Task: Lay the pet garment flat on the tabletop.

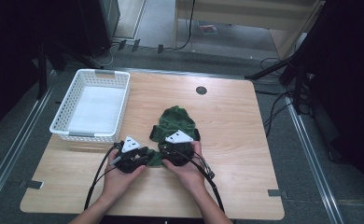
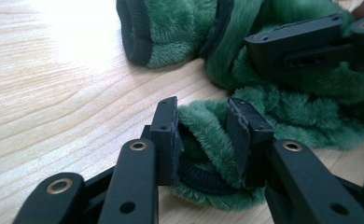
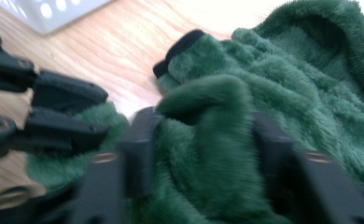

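Left tool (image 2: 203,135) pinching cuffed fold of fuzzy green plush garment (image 1: 173,122); right tool (image 3: 203,154) clamping thick bunch near worktop's front edge; slippery pile risking slipping free.

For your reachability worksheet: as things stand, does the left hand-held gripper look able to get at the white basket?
Probably yes. The white basket stands on the table's left side, with bare wood between it and the left hand-held gripper. But green fleece garment sits between that gripper's jaws, so it would likely need letting go first.
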`<state>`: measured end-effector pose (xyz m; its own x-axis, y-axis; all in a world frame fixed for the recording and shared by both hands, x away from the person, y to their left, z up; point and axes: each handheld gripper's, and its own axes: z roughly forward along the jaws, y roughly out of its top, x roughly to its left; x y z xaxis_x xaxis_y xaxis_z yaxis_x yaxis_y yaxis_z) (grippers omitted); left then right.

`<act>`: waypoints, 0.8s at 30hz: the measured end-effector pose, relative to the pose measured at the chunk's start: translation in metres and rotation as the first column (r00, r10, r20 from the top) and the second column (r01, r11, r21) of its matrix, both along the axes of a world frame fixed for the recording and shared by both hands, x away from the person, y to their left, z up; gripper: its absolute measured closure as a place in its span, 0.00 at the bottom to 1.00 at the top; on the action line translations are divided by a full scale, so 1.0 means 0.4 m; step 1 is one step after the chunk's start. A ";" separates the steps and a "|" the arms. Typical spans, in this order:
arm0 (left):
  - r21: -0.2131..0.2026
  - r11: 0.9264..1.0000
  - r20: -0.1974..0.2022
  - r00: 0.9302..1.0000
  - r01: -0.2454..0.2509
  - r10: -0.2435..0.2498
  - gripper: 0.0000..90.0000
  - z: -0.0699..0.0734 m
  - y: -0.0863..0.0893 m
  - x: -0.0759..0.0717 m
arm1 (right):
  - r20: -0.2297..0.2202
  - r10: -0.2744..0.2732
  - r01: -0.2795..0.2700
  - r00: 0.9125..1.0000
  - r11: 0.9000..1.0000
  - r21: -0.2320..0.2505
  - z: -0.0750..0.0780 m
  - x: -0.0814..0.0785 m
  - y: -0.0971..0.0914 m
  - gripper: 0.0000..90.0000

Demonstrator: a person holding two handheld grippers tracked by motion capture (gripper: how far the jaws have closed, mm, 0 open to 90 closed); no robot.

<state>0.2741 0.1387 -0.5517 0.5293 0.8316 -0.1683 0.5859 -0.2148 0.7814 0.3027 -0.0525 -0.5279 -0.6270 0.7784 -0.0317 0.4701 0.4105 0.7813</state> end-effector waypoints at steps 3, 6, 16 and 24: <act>0.009 1.000 0.002 1.000 -0.005 0.005 0.75 0.000 -0.001 0.000 | 0.029 0.009 -0.009 1.000 1.000 0.003 -0.001 -0.006 -0.009 0.82; -0.015 1.000 -0.011 1.000 -0.009 0.009 0.75 -0.001 0.003 0.003 | 0.035 0.009 -0.011 0.999 0.998 0.060 0.015 -0.009 -0.033 0.89; -0.021 1.000 -0.018 1.000 -0.012 0.012 0.76 -0.001 0.007 0.005 | 0.085 0.030 -0.046 0.996 0.980 0.194 0.044 -0.077 -0.172 0.89; -0.020 1.000 -0.018 1.000 -0.010 0.010 0.76 -0.001 0.006 0.005 | 0.027 0.077 -0.081 0.997 0.977 0.199 0.033 -0.135 -0.291 0.71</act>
